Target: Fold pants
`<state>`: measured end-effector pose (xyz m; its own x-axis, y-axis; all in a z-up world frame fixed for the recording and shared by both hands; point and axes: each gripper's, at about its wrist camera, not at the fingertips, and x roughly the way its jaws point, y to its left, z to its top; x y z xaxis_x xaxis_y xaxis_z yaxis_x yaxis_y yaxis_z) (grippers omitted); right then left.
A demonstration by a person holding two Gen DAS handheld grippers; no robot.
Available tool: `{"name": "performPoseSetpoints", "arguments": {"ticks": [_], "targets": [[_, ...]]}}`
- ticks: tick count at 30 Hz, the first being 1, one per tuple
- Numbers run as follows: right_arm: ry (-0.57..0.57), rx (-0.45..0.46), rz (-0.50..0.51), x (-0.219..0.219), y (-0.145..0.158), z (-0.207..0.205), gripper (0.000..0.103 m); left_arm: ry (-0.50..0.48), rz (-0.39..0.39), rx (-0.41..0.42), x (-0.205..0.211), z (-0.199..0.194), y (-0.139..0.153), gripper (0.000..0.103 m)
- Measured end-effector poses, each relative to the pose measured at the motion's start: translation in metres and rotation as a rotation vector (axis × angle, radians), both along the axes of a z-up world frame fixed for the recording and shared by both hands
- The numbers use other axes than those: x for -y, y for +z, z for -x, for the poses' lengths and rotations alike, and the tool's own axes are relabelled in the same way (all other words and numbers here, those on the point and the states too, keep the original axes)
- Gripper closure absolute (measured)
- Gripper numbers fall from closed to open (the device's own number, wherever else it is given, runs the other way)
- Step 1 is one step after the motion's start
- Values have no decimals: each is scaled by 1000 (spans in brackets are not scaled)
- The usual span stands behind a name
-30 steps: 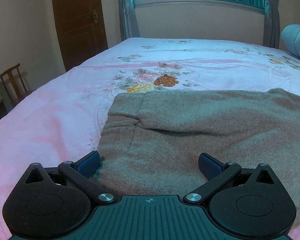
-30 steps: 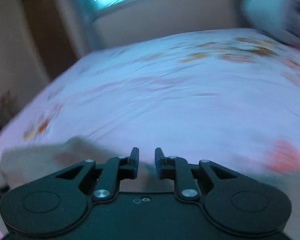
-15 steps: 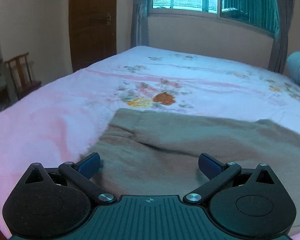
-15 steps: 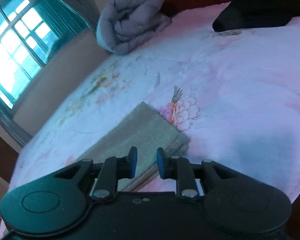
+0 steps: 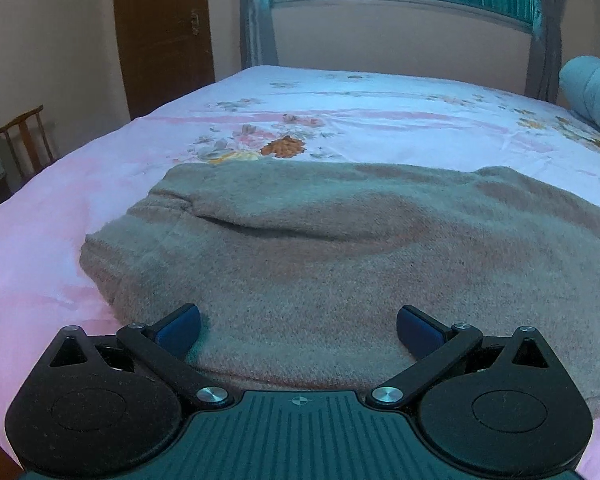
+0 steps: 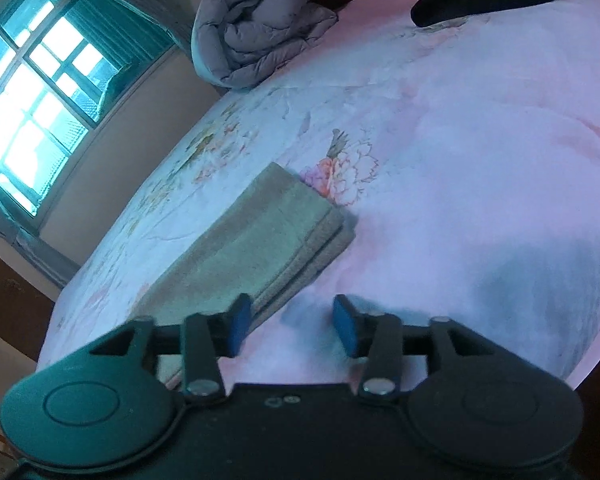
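My left gripper (image 5: 298, 330) gapes wide, empty, over the grey-brown pants (image 5: 340, 248) near the bed's (image 5: 40, 240) edge. My right gripper (image 6: 293, 326) is part open, empty, pants' folded end just beyond its left finger.

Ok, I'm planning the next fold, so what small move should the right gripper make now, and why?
Probably shift the right gripper slightly left, so its jaws straddle the near edge of the pants. They stand open and empty, mostly over bare sheet, with only the left jaw at the edge. The left gripper is wide open over the pants.
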<state>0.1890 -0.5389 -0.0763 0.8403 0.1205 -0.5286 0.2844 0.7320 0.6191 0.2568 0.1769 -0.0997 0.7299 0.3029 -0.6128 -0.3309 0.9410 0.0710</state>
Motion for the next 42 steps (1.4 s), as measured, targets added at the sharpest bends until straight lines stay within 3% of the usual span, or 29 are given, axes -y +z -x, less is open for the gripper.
{"name": "performPoseSetpoints", "arguments": {"ticks": [7, 14, 17, 19, 21, 24, 26, 27, 29, 33, 37, 42], "targets": [[-41, 32, -101, 6, -7, 2, 59, -11, -7, -4, 11, 1, 15, 0], [-47, 44, -129, 5, -10, 3, 58, -128, 34, 55, 72, -2, 33, 0], [-54, 65, -140, 5, -8, 9, 58, -187, 67, 27, 103, -11, 27, 0], [-49, 95, -136, 3, -3, 12, 58, -223, 118, -48, 121, -19, 10, 0], [-11, 154, -115, -5, 8, 9, 56, -214, 31, -34, 138, -15, 1, 0], [50, 186, -178, -11, 10, -7, 55, -202, 57, -35, 136, -16, 1, 0], [73, 143, -175, -14, 0, -24, 56, -209, 68, -37, 134, -16, 1, 0], [40, 89, -134, -14, -5, -30, 62, -212, 68, -40, 133, -16, 2, 0], [3, 87, -171, -4, -14, -31, 67, -215, 65, -50, 131, -17, 3, 0], [-88, 149, -209, 12, -8, -5, 61, -232, 92, -33, 144, -19, 9, 0], [-134, 88, -244, 22, -23, -1, 62, -293, 111, -2, 192, -16, 12, 0], [-151, 94, -272, 19, -31, -3, 64, -377, 128, -25, 285, -15, 16, 0]]}}
